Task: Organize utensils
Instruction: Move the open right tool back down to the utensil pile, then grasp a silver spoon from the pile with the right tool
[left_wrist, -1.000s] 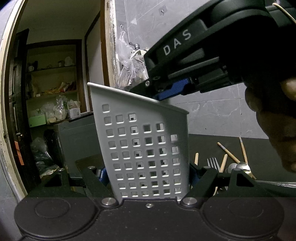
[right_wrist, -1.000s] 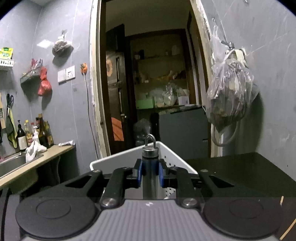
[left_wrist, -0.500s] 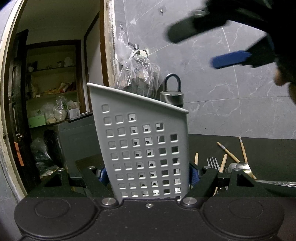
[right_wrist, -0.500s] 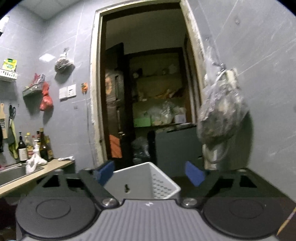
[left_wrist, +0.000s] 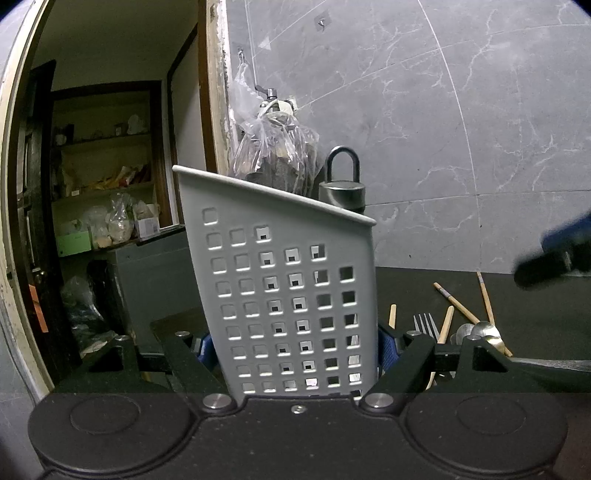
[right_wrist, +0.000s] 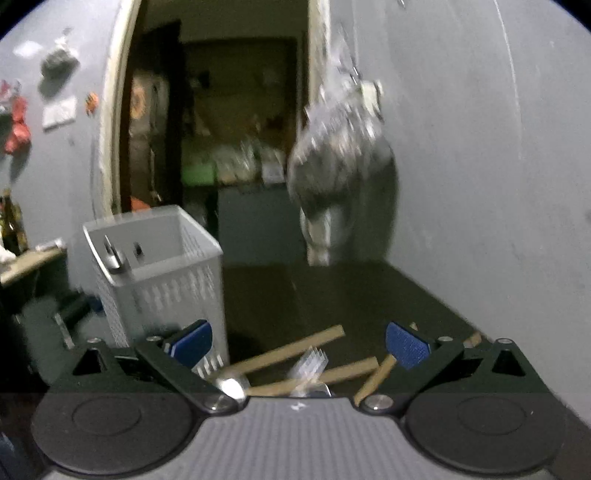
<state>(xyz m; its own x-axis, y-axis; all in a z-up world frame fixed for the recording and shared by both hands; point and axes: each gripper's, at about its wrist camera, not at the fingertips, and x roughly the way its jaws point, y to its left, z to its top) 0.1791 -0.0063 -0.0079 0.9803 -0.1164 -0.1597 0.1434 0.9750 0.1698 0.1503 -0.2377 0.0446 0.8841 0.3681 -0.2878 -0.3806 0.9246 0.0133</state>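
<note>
Holding the grey perforated basket (left_wrist: 288, 295) steady: left gripper (left_wrist: 295, 347) has its blue pads pressed on both side walls, basket upright on the dark counter (left_wrist: 443, 288). One utensil is already inside, a steel handle with a hanging loop (left_wrist: 343, 184) poking above the rim at the far right corner.

Right gripper (right_wrist: 299, 345) has its jaws opening, nearly full spread, nothing between the pads. Right-wrist view is motion-blurred.

Key relation for the next pick: the loose utensil pile lies on the counter directly under and just ahead of the right gripper, to the right of the basket. So the right hand is the nearer one by far, and the left is busy with the basket anyway.

What's in the pile, right-wrist view:
- wooden chopsticks (right_wrist: 288, 350), several, crossed at shallow angles, long axes mostly running left-right across the jaw gap
- fork (right_wrist: 314, 360), tines pointing away, blurred
- spoon bowl (right_wrist: 229, 387), shiny, near the left finger

Left-wrist view shows the same pile to the right of the basket: fork (left_wrist: 426, 325), spoons (left_wrist: 484, 332), chopsticks (left_wrist: 458, 306) fanned out behind them.

My read: the pieces overlap, so a clean single-item grab needs the jaws turned across one shaft, not along it. Chopsticks lying roughly parallel to the jaw line would slip through or come up as a bundle.
</note>
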